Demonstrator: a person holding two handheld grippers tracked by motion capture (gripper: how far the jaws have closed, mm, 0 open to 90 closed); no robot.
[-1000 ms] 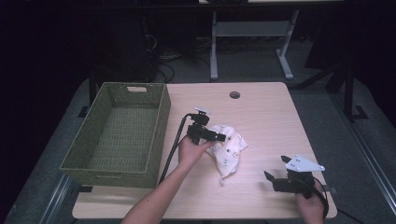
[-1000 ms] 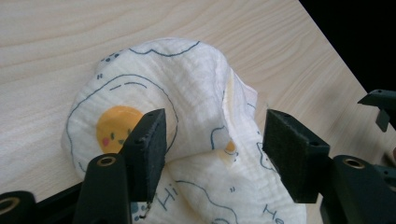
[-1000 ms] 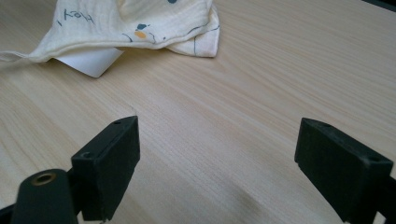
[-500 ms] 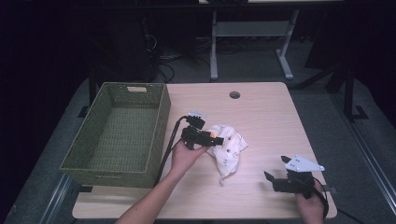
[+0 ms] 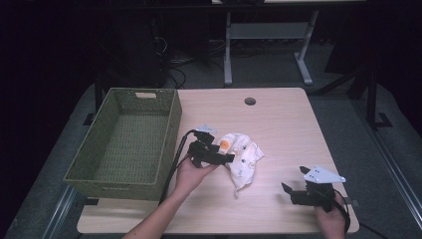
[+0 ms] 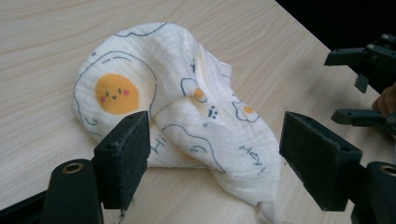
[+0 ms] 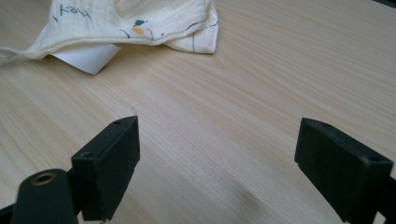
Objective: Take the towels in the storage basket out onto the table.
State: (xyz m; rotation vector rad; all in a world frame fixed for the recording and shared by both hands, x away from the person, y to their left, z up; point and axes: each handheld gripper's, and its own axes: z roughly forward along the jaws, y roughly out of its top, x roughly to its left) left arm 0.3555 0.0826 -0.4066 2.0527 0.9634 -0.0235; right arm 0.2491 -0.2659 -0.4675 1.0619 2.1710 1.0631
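A crumpled egg-print cloth lies mid-desk beside a green basket, the left claw wide around it, the right claw wide over bare wood; closing shallow might pinch only one fold.

The person's left forearm enters from the bottom edge of the high view and reaches forward and up the frame, the left hand wrapped around the black left hand-held gripper, whose jaws point toward the frame's right. In the left gripper view its two padded black jaws stand wide apart with nothing clamped between them. At the lower right, the right hand holds the black right hand-held gripper, topped by a grey three-cornered plate, low over the worktop; its jaws also stand spread wide, pointing toward the frame's left.
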